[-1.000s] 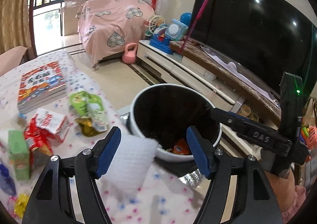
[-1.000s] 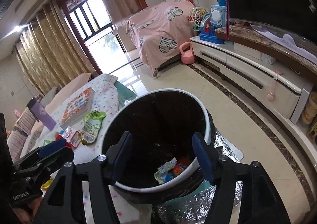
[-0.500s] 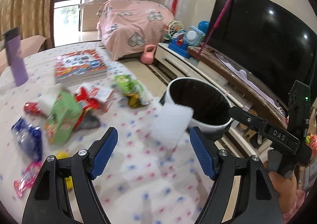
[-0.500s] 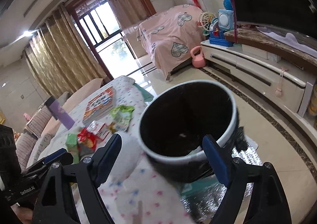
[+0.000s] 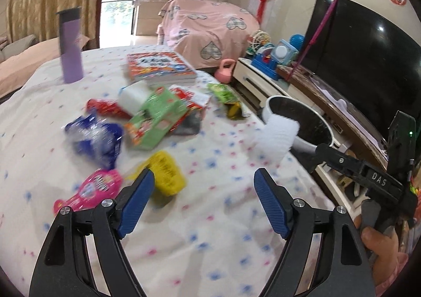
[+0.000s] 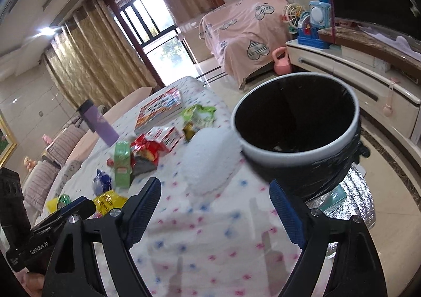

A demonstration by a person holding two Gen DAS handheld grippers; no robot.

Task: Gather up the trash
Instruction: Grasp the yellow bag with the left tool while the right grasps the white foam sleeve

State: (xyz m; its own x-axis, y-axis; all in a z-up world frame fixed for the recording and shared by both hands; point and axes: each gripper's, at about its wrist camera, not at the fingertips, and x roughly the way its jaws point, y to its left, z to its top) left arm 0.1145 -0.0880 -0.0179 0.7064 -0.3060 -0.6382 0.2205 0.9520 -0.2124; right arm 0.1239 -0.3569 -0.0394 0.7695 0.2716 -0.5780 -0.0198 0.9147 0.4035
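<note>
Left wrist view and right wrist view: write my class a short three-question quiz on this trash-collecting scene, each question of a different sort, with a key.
1. True or false: the left gripper holds a wrapper.
2. Which lies nearest the round black white-rimmed trash bin? A) white foam pad B) tall purple bottle C) pink snack packet
3. Fill in: the stack of colourful books lies on the white dotted ____.

Key: 1 false, nothing is between its fingers. 2 A. 3 tablecloth.
</note>
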